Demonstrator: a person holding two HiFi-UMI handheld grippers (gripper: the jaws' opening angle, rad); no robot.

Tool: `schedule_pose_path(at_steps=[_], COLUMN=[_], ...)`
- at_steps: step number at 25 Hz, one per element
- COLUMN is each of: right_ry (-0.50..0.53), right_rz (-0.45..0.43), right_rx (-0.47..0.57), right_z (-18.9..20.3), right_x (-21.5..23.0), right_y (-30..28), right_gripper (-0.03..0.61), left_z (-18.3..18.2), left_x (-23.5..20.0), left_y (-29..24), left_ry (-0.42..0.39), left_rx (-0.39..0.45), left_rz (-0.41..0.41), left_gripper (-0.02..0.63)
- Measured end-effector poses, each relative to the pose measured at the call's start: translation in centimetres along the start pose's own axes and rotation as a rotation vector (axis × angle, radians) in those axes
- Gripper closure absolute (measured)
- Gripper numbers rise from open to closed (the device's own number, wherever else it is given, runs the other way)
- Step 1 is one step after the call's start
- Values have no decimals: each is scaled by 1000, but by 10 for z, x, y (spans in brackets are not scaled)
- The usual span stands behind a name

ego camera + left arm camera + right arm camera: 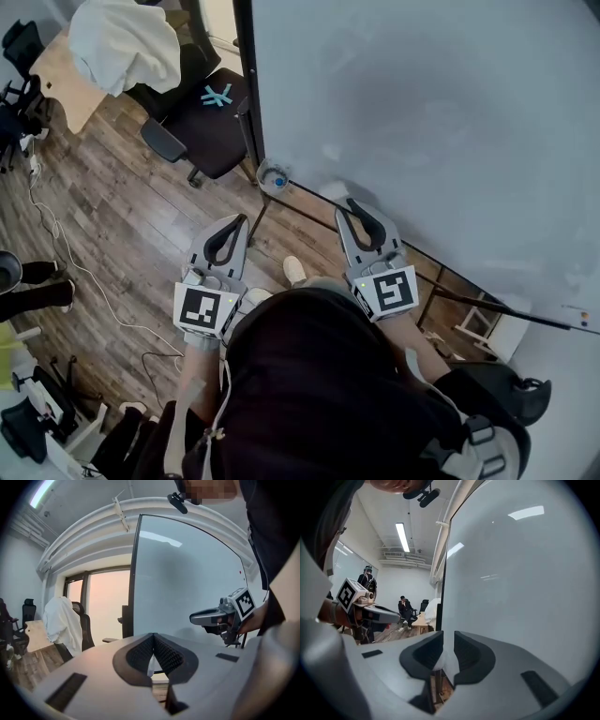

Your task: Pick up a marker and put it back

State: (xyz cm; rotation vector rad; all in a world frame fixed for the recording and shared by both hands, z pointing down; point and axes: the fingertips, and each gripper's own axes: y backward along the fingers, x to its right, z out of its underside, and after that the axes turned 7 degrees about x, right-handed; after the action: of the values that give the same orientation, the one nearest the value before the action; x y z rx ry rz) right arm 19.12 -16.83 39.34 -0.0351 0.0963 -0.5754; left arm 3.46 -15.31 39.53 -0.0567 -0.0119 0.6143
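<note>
A large whiteboard (422, 112) stands in front of me, with its ledge (422, 255) running down to the right. Small coloured marker tips (583, 320) show on the ledge at the far right, too small to make out. My left gripper (243, 219) (153, 637) is held over the floor left of the board's edge, shut and empty. My right gripper (350, 202) (448, 637) points at the board near the ledge. Its jaws stand a narrow gap apart with nothing between them. Each gripper view shows the other gripper alongside.
A black office chair (211, 117) stands left of the board beside a wooden desk (66, 80) draped with a white cloth (127, 42). A round blue-topped object (275, 178) sits at the board's lower corner. A cable (84, 272) trails over the wood floor. People are at the room's far end (405, 609).
</note>
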Motion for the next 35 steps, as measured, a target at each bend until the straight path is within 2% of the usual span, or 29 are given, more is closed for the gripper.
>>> schedule_pose_path(at_steps=[12, 17, 21, 29, 35], right_ry=[-17, -21, -24, -21, -27], right_rz=[69, 82, 83, 69, 60], right_rx=[-28, -40, -46, -54, -44], right_z=[16, 22, 24, 26, 24], right_x=[6, 5, 2, -1, -7], right_y=[34, 45, 49, 45, 41], right_gripper=[499, 499, 499, 500, 500], left_z=[2, 3, 0, 6, 7], left_x=[26, 36, 35, 37, 30], left_y=[-17, -17, -17, -12, -7], left_ry=[-16, 1, -25, 6, -21], left_rx=[20, -6, -16, -18, -30], left_rz=[95, 116, 106, 120, 94], left_gripper=[606, 606, 606, 606, 606])
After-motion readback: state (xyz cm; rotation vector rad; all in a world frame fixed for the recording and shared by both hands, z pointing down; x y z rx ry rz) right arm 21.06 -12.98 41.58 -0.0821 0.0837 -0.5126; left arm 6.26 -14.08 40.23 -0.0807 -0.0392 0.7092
